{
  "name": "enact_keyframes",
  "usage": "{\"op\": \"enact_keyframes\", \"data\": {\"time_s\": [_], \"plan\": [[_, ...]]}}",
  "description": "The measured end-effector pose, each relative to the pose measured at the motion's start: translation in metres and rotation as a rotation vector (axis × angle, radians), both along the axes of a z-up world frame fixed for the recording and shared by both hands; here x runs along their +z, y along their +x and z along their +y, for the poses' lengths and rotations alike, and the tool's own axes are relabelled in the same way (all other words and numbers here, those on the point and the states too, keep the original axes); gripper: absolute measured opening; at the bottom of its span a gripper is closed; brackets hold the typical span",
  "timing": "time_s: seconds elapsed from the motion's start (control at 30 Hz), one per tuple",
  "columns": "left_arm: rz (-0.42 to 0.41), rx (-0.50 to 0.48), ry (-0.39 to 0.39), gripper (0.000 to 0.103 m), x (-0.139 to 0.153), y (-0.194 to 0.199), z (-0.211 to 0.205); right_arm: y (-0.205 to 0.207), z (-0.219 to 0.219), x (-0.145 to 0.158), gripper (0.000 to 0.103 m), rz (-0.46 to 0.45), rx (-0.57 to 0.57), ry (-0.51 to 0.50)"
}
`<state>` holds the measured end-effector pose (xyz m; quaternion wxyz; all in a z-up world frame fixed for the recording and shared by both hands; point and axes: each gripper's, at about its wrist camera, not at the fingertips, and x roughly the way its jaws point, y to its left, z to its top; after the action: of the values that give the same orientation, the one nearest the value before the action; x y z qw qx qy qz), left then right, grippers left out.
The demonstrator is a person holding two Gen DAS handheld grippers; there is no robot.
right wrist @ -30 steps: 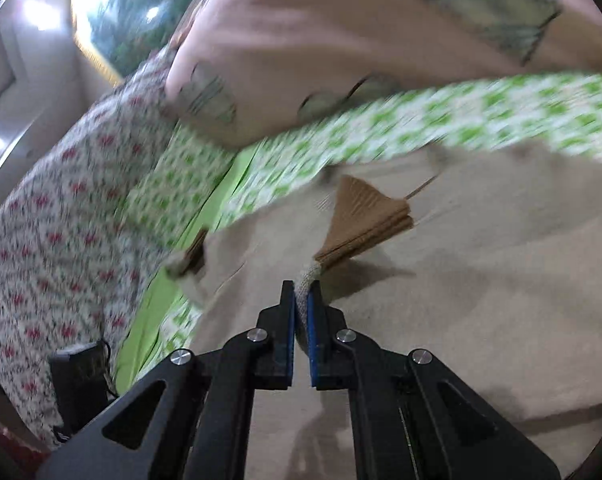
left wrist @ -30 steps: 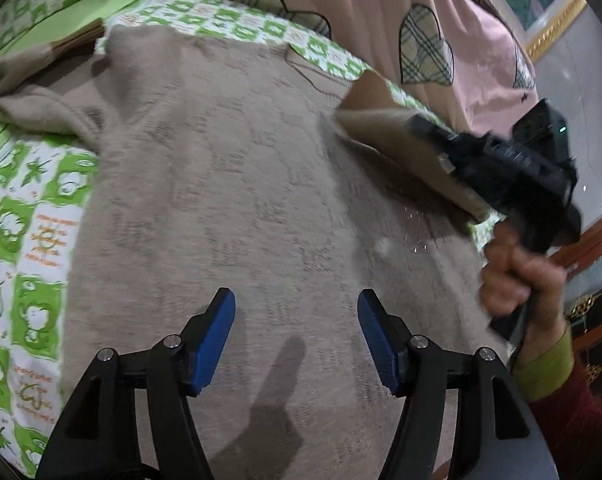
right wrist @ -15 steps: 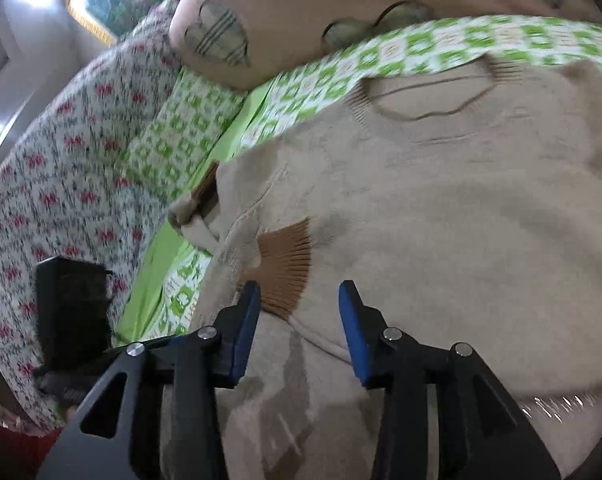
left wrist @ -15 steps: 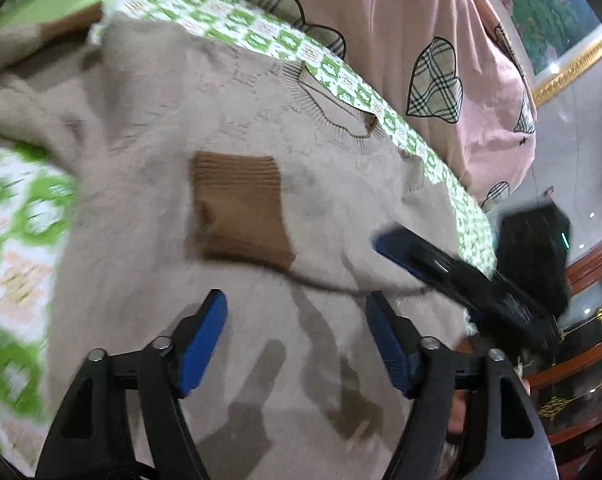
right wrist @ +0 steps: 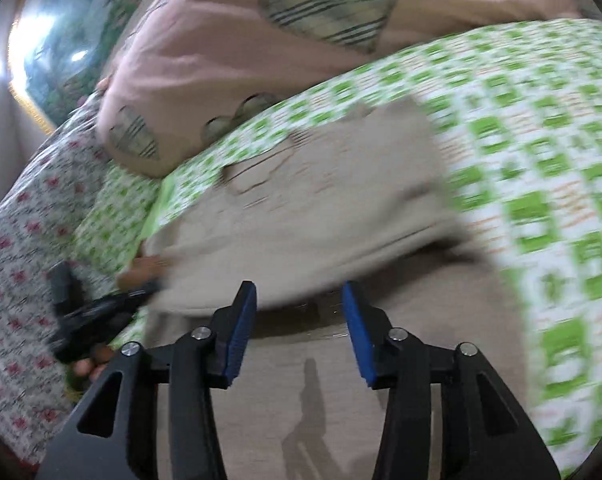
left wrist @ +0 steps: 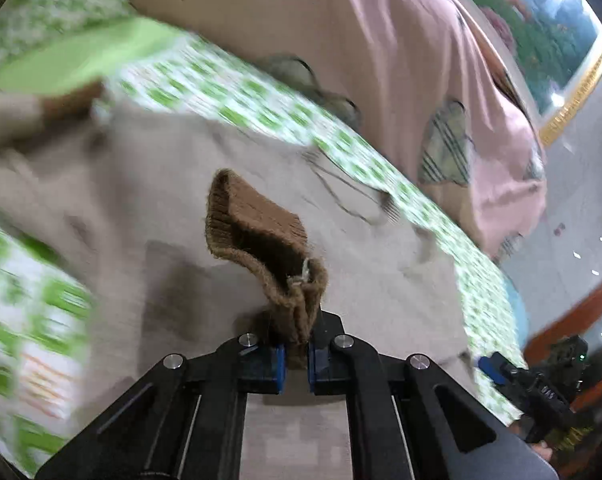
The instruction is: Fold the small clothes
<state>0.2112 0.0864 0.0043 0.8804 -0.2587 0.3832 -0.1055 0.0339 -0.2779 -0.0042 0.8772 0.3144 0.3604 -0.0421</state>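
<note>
A small beige knit sweater lies spread on a green-and-white patterned bed sheet. My left gripper is shut on the sweater's brown ribbed cuff and holds it up above the sweater body. My right gripper is open and empty, low over the sweater's lower part, where one sleeve lies folded across the body. The right gripper also shows in the left wrist view at the lower right. The left gripper shows in the right wrist view at the sweater's left edge.
A pink quilt with plaid hearts is bunched along the far side of the bed, also in the right wrist view. A floral red-and-white cover lies at the left. A framed picture hangs on the wall.
My left gripper has shut on the brown cuff and lifted it. My right gripper, open since letting the sleeve go, has drawn back toward the sweater's lower part.
</note>
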Motion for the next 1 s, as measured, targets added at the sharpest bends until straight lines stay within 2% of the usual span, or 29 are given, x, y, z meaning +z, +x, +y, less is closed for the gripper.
{"op": "enact_keyframes", "data": {"time_s": [0.1,0.2,0.37,0.43,0.5,0.53,0.57,0.6,0.67,0.77,0.83,0.93,1.0], "plan": [[0.065,-0.005,0.011,0.006,-0.013,0.003,0.015,0.001,-0.03,-0.002,0.054,0.032,-0.098,-0.022],[0.054,-0.015,0.014,0.006,-0.016,-0.007,0.013,0.014,-0.056,-0.006,0.054,0.065,-0.152,-0.017],[0.102,0.006,-0.004,0.006,-0.033,-0.013,0.015,0.063,-0.07,-0.014,0.056,0.135,-0.115,-0.052],[0.116,0.009,-0.012,0.006,-0.038,-0.016,0.016,0.081,-0.073,-0.023,0.062,0.178,-0.094,-0.073],[0.114,0.001,-0.003,0.006,-0.037,-0.018,0.012,0.098,-0.075,-0.036,0.062,0.231,-0.085,-0.082],[0.111,-0.01,0.005,0.006,-0.036,-0.018,0.008,0.103,-0.076,-0.041,0.061,0.246,-0.073,-0.079],[0.11,-0.016,0.008,0.006,-0.036,-0.017,0.006,0.107,-0.078,-0.046,0.052,0.252,-0.052,-0.079],[0.109,-0.025,0.011,0.006,-0.035,-0.017,0.003,0.107,-0.081,-0.047,0.006,0.252,-0.04,-0.082],[0.106,-0.043,0.01,0.006,-0.034,-0.014,-0.004,0.099,-0.092,-0.041,0.008,0.232,-0.061,-0.065],[0.107,-0.055,0.028,0.006,-0.037,-0.01,-0.013,0.085,-0.101,-0.031,0.008,0.21,-0.1,-0.097],[0.123,-0.045,0.047,0.006,-0.044,-0.008,-0.014,0.086,-0.103,-0.037,0.008,0.231,-0.105,-0.099],[0.124,-0.044,0.016,0.007,-0.045,-0.008,-0.006,0.094,-0.098,-0.047,0.008,0.27,-0.105,-0.136],[0.105,-0.058,0.053,0.009,-0.04,-0.011,-0.007,0.095,-0.092,-0.039,0.013,0.285,-0.115,-0.184]]}}
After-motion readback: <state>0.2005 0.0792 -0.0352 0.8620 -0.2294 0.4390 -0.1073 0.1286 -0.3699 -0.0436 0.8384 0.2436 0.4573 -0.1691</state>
